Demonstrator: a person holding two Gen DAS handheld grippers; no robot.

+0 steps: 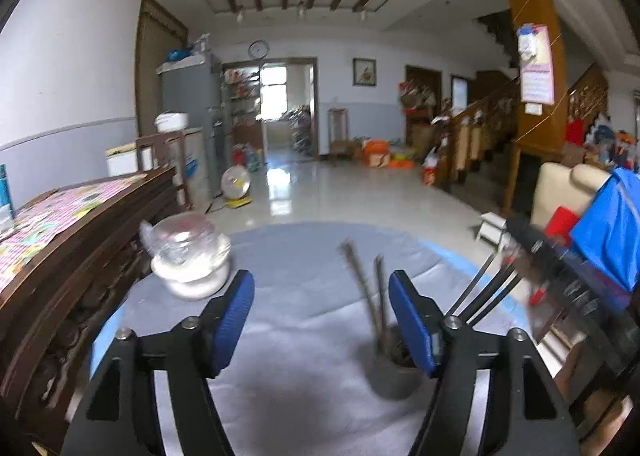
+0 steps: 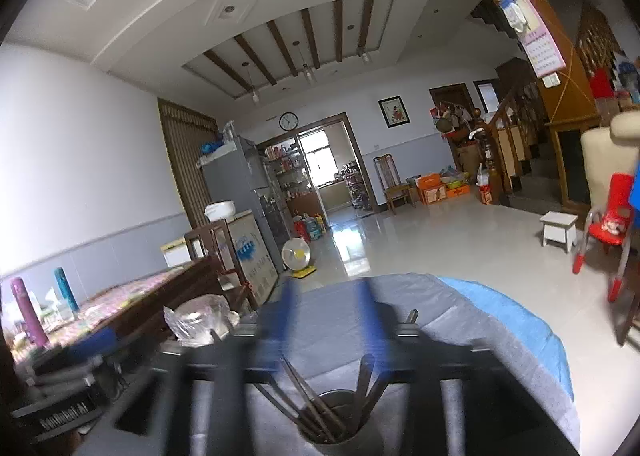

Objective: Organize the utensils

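On the round table under its grey-blue cloth (image 1: 304, 296) stands a small dark cylindrical holder cup (image 1: 394, 376), and in it lean several long, thin brown wooden chopsticks (image 1: 372, 296), their upper ends fanning outward above the rim. In the left wrist view the left gripper (image 1: 322, 320) hovers low over the cloth with its blue-padded fingers (image 1: 232, 320) well apart and nothing between them; the cup sits just beside the inner face of the right-hand pad, partly hidden by it. In the right wrist view the right gripper (image 2: 326, 320) is blurred, but its blue fingers also stand apart with no stick caught between them, directly above the cup, whose mouth and sticks fill the lower middle of that picture. The chopsticks look light, stiff and smooth, so they would likely slip or pivot in a loose pinch; a hold around mid-shaft, across the narrow width, seems safest, since grabbing near a tip would let the stick swing. The cup appears light and narrow-based, so a sideways tug on a stick could tip it. Off to the left near the table edge sits a clear, crinkled plastic bag over a white bowl (image 1: 188, 260), well apart from the cup. No further loose utensils can be made out on the cloth.
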